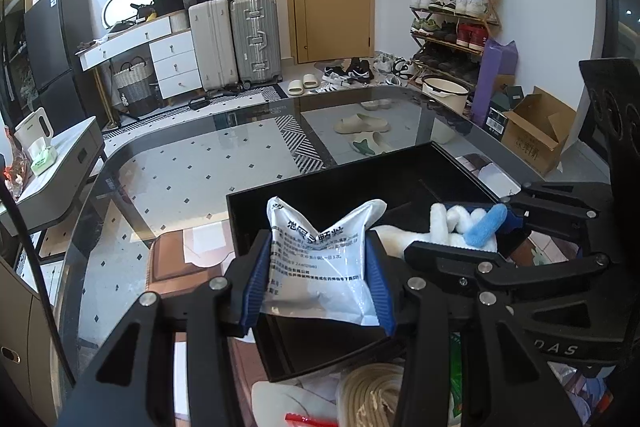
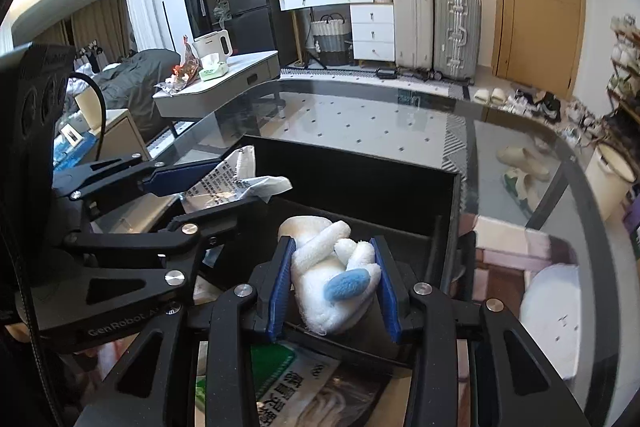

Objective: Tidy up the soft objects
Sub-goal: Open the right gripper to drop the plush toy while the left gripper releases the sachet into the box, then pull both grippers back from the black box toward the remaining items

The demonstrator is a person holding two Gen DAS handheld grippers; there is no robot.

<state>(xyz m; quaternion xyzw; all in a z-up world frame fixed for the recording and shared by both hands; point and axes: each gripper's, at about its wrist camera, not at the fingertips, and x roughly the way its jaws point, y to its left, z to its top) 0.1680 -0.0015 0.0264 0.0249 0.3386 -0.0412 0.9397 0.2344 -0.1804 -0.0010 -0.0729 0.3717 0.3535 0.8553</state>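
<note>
In the lower centre of the left wrist view, our left gripper [image 1: 320,279] is clenched on a crinkled white plastic sachet printed with dark text [image 1: 320,259], its blue-padded fingers [image 1: 256,283] pressing both sides so the top of the packet splays upward. The sachet hangs over the near part of an open black rectangular box [image 1: 256,211] standing on the glass tabletop [image 1: 192,163].

In the lower centre of the right wrist view, our right gripper [image 2: 335,285] is grasping a white fluffy plush toy with a light blue patch [image 2: 332,279], squeezed between its blue pads [image 2: 280,287]. The toy sits over the same black box [image 2: 360,183], whose far wall crosses the middle of the frame. In the left wrist view the toy [image 1: 460,227] shows at right centre, just beside the sachet.

Below the grippers, at the bottom edge, lie a beige knitted roll [image 1: 372,395] and a green-and-white printed packet [image 2: 296,383].
</note>
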